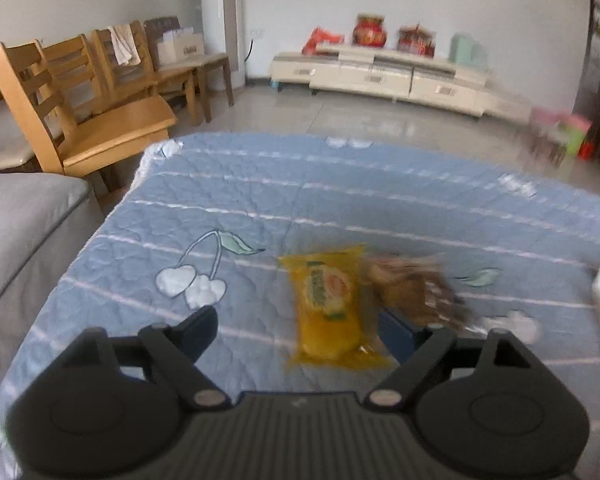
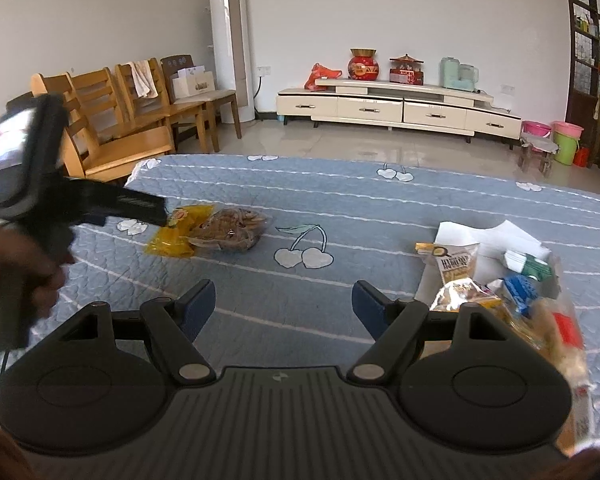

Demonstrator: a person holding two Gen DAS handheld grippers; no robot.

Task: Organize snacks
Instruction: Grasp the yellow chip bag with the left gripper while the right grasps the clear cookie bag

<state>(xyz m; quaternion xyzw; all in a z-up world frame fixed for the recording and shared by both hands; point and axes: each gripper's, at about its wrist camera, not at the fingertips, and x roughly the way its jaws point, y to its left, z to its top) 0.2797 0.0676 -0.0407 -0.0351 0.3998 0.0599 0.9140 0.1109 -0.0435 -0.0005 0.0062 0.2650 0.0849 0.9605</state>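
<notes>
Left claw (image 1: 300,330) agape, right claw (image 2: 284,304) agape — empty

Print shows on the white snack packet (image 2: 458,266), but none is legible.

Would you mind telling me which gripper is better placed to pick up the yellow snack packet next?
Left. The left gripper has its jaws open right over the yellow snack packet; the right gripper hovers over bare quilt, nearer the snack pile.
</notes>
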